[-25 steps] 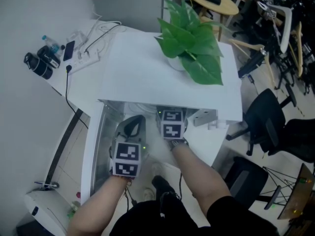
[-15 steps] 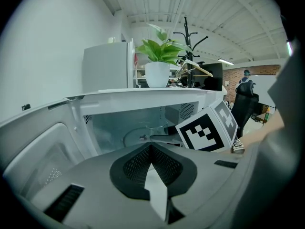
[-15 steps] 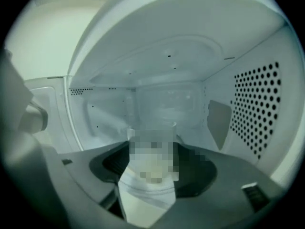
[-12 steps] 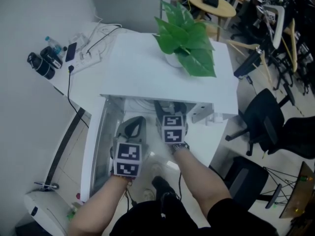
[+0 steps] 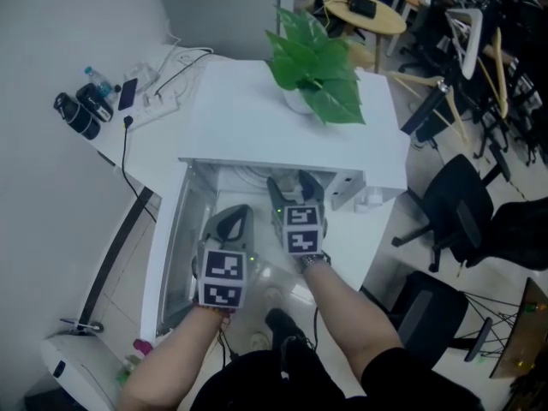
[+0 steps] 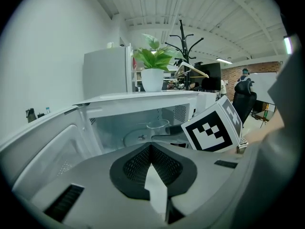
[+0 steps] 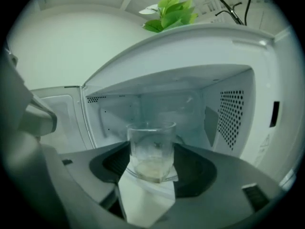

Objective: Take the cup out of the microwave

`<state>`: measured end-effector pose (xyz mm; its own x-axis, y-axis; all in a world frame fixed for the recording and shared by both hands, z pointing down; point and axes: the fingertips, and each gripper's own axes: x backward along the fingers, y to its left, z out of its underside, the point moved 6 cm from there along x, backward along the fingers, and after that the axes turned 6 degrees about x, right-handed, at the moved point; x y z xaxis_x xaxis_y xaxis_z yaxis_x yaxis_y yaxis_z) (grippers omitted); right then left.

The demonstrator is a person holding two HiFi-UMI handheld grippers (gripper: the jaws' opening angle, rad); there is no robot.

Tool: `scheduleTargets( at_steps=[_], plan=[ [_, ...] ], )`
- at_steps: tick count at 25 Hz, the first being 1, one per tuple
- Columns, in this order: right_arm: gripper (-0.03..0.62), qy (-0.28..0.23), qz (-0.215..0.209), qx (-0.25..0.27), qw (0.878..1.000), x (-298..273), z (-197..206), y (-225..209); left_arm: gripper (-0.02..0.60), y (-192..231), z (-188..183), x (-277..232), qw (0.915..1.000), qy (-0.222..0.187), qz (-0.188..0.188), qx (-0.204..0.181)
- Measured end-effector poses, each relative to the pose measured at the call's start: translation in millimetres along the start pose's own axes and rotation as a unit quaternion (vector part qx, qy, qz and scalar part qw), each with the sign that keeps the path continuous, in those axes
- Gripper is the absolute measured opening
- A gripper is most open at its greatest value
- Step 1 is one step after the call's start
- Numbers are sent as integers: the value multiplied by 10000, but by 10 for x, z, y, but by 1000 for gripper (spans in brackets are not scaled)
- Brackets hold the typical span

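Observation:
A clear glass cup (image 7: 151,149) sits between the jaws of my right gripper (image 7: 150,175), which is shut on it just in front of the open white microwave (image 7: 228,113). From the left gripper view, the cup (image 6: 157,126) shows at the cavity's mouth, beyond the right gripper's marker cube (image 6: 212,130). In the head view, the right gripper (image 5: 295,191) reaches under the microwave's top (image 5: 257,127). My left gripper (image 5: 227,228) hangs beside it, over the swung-open door (image 5: 171,247). Its jaws (image 6: 151,149) are shut with nothing in them.
A potted plant (image 5: 312,67) stands on the microwave's top. A power strip with cables (image 5: 158,101) and a bottle (image 5: 96,82) lie on the table to the left. Office chairs (image 5: 462,204) crowd the floor at the right.
My right gripper has drawn back toward me with the cup, out from under the microwave's top. The left gripper has shifted only slightly.

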<state>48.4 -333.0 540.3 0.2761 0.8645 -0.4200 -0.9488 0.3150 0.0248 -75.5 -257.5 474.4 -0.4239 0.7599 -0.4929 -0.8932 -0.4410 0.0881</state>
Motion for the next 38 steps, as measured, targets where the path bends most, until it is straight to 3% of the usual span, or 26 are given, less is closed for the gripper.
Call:
scheduleTargets(
  at_steps=[38],
  plan=[
    [313, -622, 59, 59, 9980, 1128, -314, 245, -4, -374, -21, 895, 9980, -597, 12, -191]
  ],
)
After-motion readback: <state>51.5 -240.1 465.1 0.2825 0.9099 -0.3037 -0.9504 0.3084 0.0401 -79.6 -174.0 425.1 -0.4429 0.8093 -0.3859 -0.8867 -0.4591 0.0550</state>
